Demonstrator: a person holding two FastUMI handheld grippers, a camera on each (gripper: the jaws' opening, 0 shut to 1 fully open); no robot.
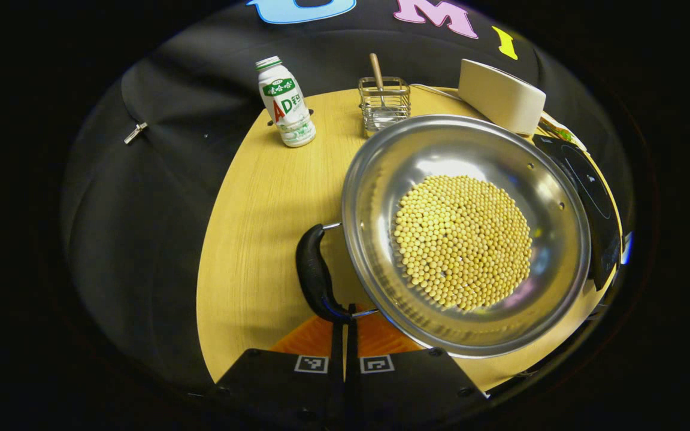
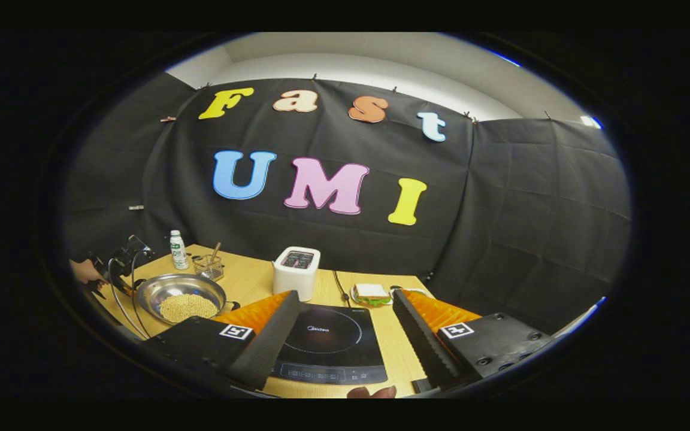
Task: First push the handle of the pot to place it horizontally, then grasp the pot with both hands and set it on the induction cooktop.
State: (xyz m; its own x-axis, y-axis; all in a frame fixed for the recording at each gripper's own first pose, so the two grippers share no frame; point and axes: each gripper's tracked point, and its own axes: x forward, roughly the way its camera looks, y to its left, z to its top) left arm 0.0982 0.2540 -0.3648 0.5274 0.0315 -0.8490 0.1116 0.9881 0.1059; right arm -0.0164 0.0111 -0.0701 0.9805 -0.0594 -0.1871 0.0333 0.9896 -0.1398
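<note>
A steel pot holding yellow beans sits on the wooden table. Its black handle curves along the pot's left side. My left gripper is shut, with its fingertips touching the near end of that handle. In the right gripper view the pot lies at the left, with the left gripper and a hand beside it. My right gripper hangs open above the black induction cooktop, nothing between its fingers.
A white bottle and a wire basket with a wooden utensil stand behind the pot. A white toaster sits behind the cooktop, a sandwich on a plate to its right. The cooktop lies just right of the pot.
</note>
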